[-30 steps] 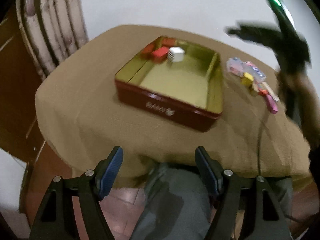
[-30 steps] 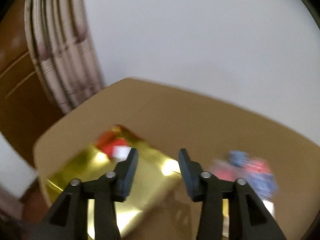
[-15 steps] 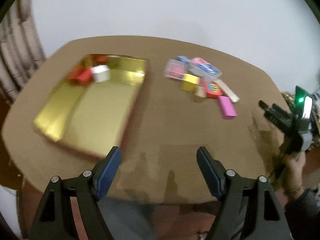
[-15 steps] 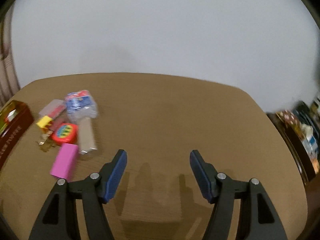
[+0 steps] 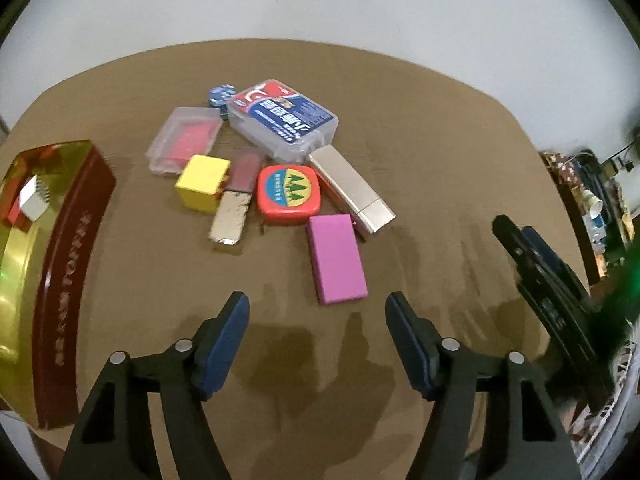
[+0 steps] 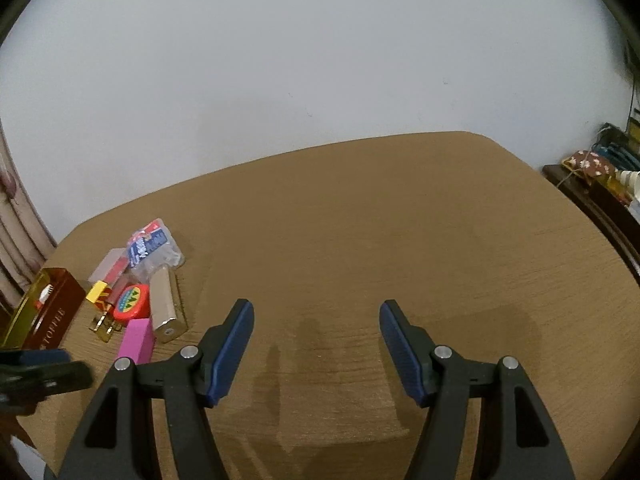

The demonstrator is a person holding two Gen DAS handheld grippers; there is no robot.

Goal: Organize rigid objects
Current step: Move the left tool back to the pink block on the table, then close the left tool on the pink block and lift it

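Observation:
A pile of small objects lies mid-table: a pink block (image 5: 336, 258), a round red tin (image 5: 289, 189), a gold box (image 5: 350, 188), a yellow cube (image 5: 203, 182), a clear card case (image 5: 285, 117) and a clear box with a red inside (image 5: 185, 145). My left gripper (image 5: 318, 312) is open and empty, just in front of the pink block. A red tin box with a gold inside (image 5: 48, 280) stands at the left and holds a white cube (image 5: 30, 202). My right gripper (image 6: 316, 320) is open and empty over bare table; the pile (image 6: 136, 292) lies to its left.
The brown table (image 6: 380, 240) stands against a white wall. A dark shelf with clutter (image 6: 600, 176) is at the right. A curtain (image 6: 16, 232) hangs at the left. The right gripper shows in the left wrist view (image 5: 552, 292).
Both grippers have swung right, off the tin box, and moved forward. The left one now faces the pile close up. The right one now faces bare table. Both stayed open.

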